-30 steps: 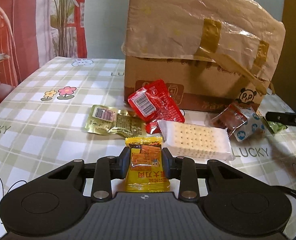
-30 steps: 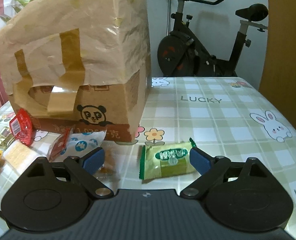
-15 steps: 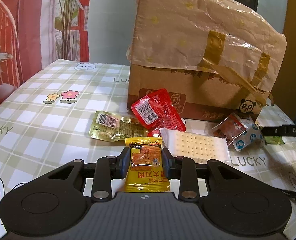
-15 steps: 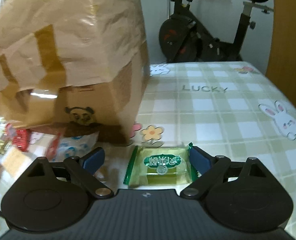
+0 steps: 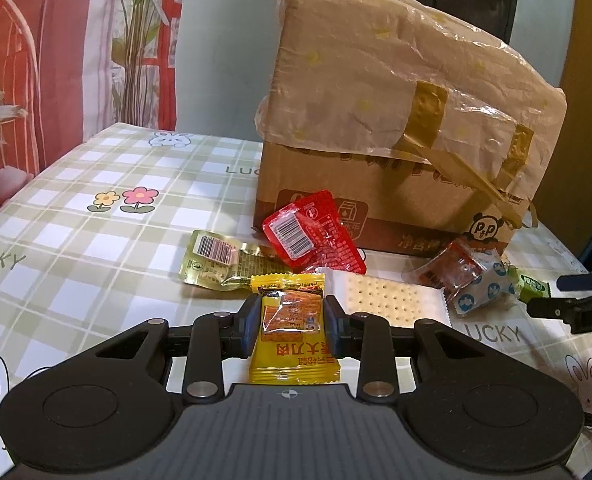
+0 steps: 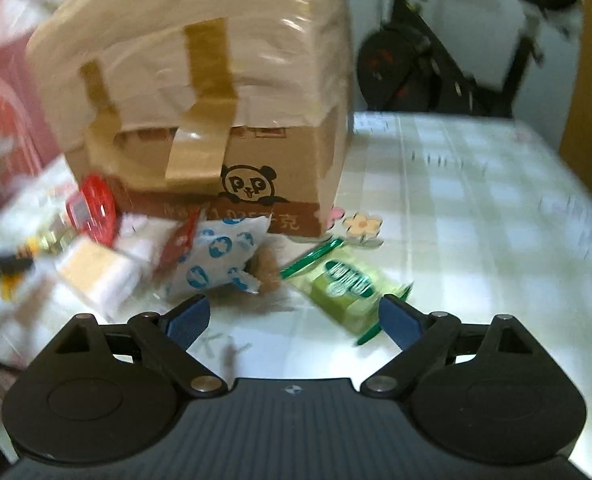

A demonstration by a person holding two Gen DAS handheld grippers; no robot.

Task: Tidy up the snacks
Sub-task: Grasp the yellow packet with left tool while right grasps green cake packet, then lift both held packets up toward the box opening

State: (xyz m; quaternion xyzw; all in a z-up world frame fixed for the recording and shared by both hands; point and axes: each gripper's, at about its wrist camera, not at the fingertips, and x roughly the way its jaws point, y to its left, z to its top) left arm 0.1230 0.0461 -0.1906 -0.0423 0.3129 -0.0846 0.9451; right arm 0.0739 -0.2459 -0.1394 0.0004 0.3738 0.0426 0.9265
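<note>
My left gripper [image 5: 291,320] is shut on a yellow snack packet [image 5: 296,356], held upright just above the checked tablecloth. Beyond it lie a gold packet [image 5: 219,258], a red packet [image 5: 314,232], a cracker pack [image 5: 388,294], a clear red-brown packet [image 5: 452,272] and a blue-and-white packet [image 5: 480,294]. At the far right, a green packet [image 5: 532,283] lies at the tips of my right gripper [image 5: 552,296]. The right wrist view is blurred. There my right gripper [image 6: 293,320] stands open, and the green packet [image 6: 348,284] lies tilted on the table near its right finger [image 6: 400,322], unpinched.
A tall taped cardboard box [image 5: 396,120] wrapped in plastic stands right behind the snacks. An exercise bike [image 6: 436,68] stands beyond the table's far edge. A curtain and a plant [image 5: 135,40] are at the back left. The tablecloth [image 5: 75,220] stretches left.
The right wrist view has swung and blurred; the green packet now looks tilted and closer to the right finger. My left gripper still holds the yellow packet and has barely moved.
</note>
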